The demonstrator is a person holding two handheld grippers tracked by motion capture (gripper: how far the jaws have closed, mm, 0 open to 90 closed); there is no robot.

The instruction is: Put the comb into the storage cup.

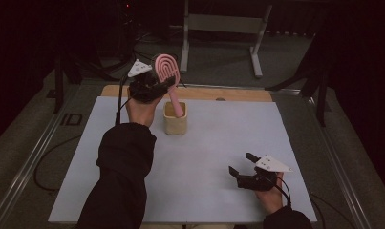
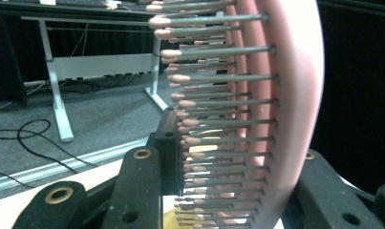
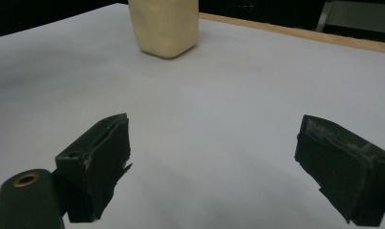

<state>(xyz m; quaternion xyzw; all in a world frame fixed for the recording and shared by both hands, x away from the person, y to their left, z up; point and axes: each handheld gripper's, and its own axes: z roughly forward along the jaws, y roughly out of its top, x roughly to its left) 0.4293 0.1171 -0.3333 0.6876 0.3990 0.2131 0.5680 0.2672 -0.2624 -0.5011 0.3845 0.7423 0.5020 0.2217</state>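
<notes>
Hairbrush (image 1: pixel 168 76) clamped at its head in my left gripper (image 1: pixel 152 86), handle slanting down into the cream cup (image 1: pixel 175 123) at the table's (image 1: pixel 219 143) far middle; open mat all around. Left gripper view: bristles run upward, jaws tight on both sides. Right gripper view: my right gripper (image 3: pixel 214 157) gapes wide, empty, cup well ahead.

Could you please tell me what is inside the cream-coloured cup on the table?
The pink hairbrush's handle goes down into the cup, with the left gripper clamped on the brush head. The cup's wall hides its interior.
</notes>
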